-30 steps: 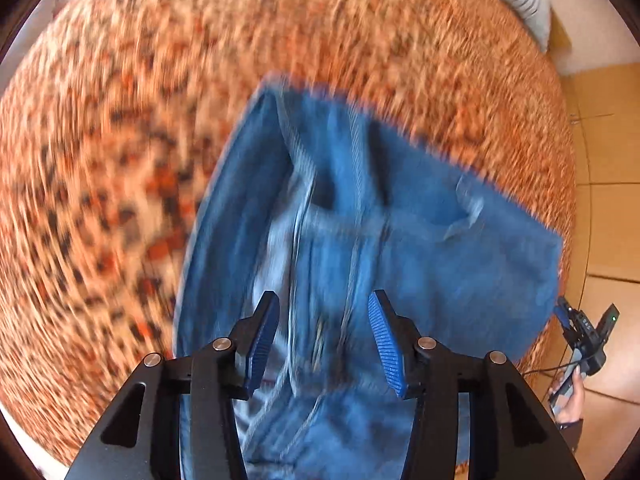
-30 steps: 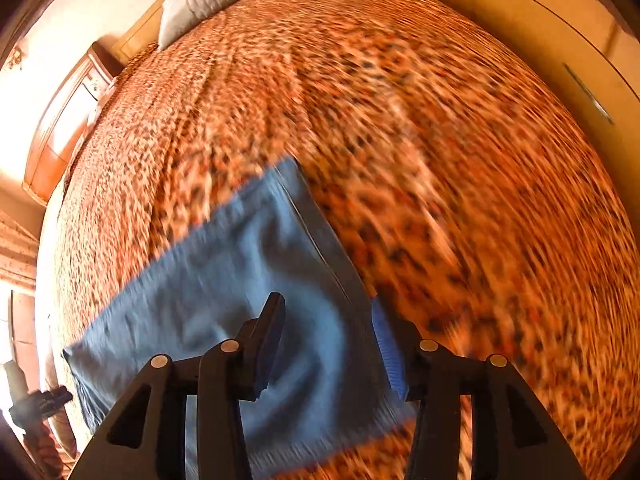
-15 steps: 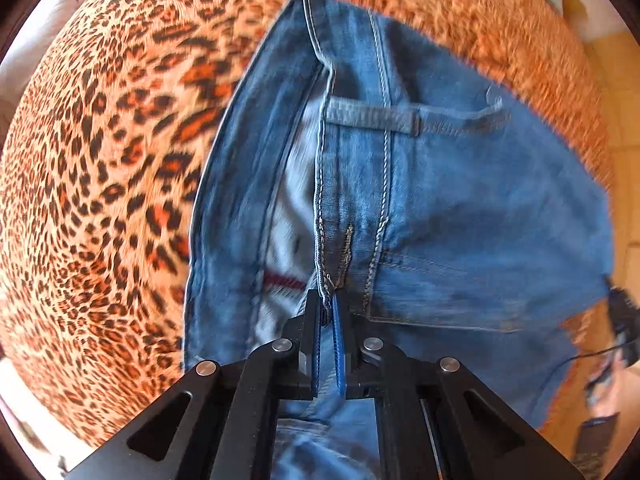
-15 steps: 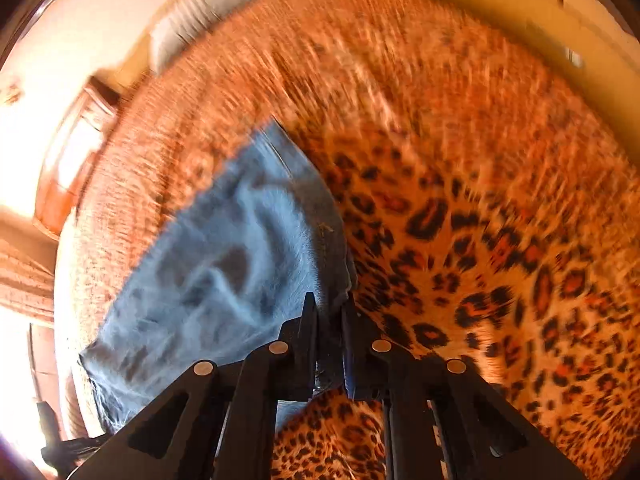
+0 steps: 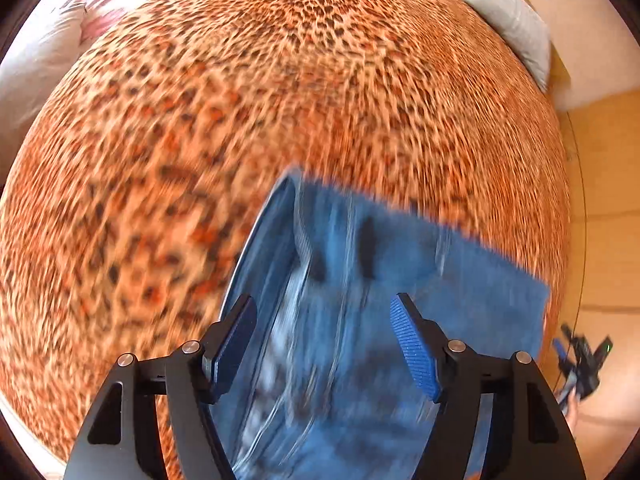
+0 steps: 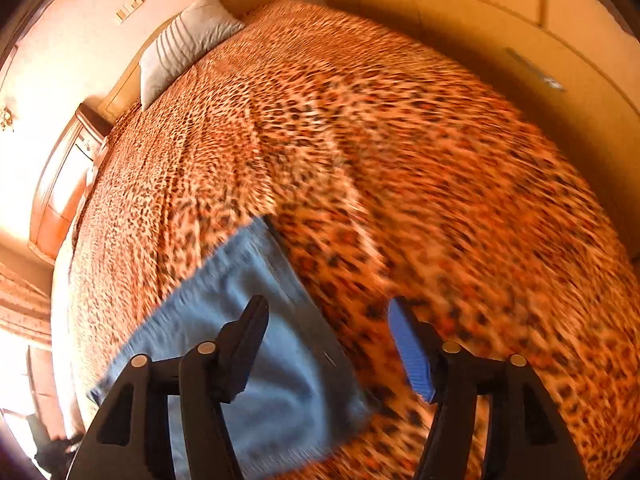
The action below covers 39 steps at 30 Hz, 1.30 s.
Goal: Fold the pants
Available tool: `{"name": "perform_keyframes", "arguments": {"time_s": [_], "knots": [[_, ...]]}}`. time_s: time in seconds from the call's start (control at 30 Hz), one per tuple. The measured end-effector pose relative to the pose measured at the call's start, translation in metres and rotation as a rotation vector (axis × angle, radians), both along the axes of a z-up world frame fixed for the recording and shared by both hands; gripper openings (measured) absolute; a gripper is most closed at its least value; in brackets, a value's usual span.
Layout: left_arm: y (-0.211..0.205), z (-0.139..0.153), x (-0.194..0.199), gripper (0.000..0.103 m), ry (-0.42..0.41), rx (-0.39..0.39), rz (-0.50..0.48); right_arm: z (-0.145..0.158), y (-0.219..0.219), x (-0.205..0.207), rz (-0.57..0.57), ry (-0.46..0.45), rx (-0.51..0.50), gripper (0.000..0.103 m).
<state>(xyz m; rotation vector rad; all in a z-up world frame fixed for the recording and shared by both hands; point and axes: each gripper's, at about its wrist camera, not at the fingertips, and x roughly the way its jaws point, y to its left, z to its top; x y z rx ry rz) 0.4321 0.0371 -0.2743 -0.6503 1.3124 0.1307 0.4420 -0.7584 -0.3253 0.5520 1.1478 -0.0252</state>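
Blue denim pants (image 5: 400,280) lie folded on the leopard-print bed cover (image 5: 240,100). My left gripper (image 5: 324,344) is open and empty above the waistband end, clear of the cloth. In the right wrist view the pants (image 6: 224,312) lie at the lower left on the same cover (image 6: 400,160). My right gripper (image 6: 328,344) is open and empty above the pants' right edge. Both views are motion-blurred.
A grey pillow (image 5: 516,28) lies at the bed's far right corner, and it also shows in the right wrist view (image 6: 180,44). A wooden wardrobe wall (image 6: 520,20) runs along the bed's right side. A wooden nightstand (image 6: 68,184) stands at the left. Tiled floor (image 5: 604,200) lies right of the bed.
Half a second ago both grippers were shut on the pants' edges. Both have opened, let go and pulled back up from the cloth.
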Motion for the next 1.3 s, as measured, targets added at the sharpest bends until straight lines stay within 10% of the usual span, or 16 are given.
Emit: {"name": "perform_keyframes", "arguments": {"time_s": [0.37, 0.63, 0.73, 0.8, 1.3], "knots": [[0.036, -0.056, 0.076, 0.069, 0.126, -0.166, 0.193, -0.043, 0.062, 0.088, 0.107, 0.041, -0.025, 0.067], [0.024, -0.072, 0.079, 0.073, 0.262, -0.056, 0.151, -0.055, 0.1, 0.112, 0.239, 0.067, -0.141, 0.079], [0.017, -0.067, 0.086, 0.038, 0.26, 0.013, 0.129, -0.056, 0.117, 0.117, 0.291, 0.09, -0.245, 0.059], [0.012, -0.059, 0.085, 0.014, 0.238, 0.04, 0.089, -0.055, 0.122, 0.119, 0.292, 0.075, -0.237, 0.013], [-0.068, 0.077, -0.06, 0.008, -0.29, 0.196, -0.115, 0.072, 0.067, -0.026, 0.164, -0.274, -0.006, 0.013]]}}
